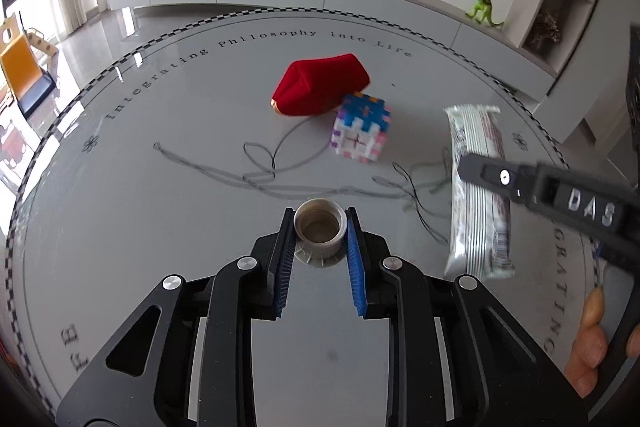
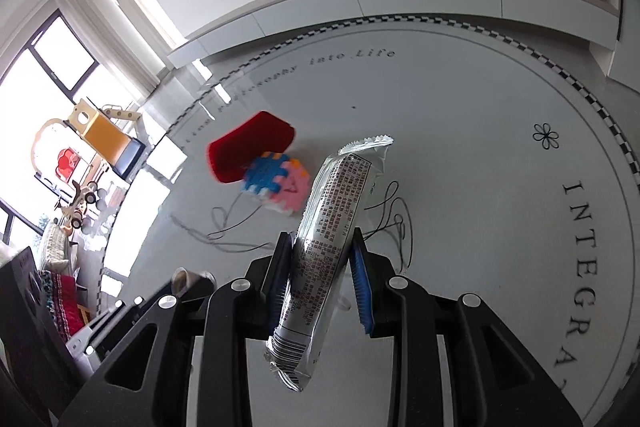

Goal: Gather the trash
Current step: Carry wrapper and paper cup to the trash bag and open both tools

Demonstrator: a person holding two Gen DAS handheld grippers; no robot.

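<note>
So both hands are loaded right now. The left gripper (image 1: 320, 231) is pinching a small grey bottle cap (image 1: 319, 229) right between its fingertips, open side facing the camera, apparently lifted just off the round table (image 1: 160, 211). The right gripper (image 2: 320, 251) is clamped on a silver snack wrapper (image 2: 320, 247), gripped around the middle so one crimped end sticks out past the fingertips and the barcode end hangs back toward the camera. It looks lifted off the table.

That's two pieces of trash picked up but, as far as I can tell, not dropped anywhere yet. I can't see a bin or bag in either view, so where it all goes is anyone's guess.

Still left ahead of the left gripper: a long tangle of grey string (image 1: 256, 171) snaking across the table just beyond the cap. I'd call that trash too. Further out sit a red pouch (image 1: 320, 85) and a colourful block cube (image 1: 360, 131), touching each other. Those look more like keepers than rubbish, but that's my read.

So roughly halfway: grabbing mostly done, dumping and string to go.
</note>
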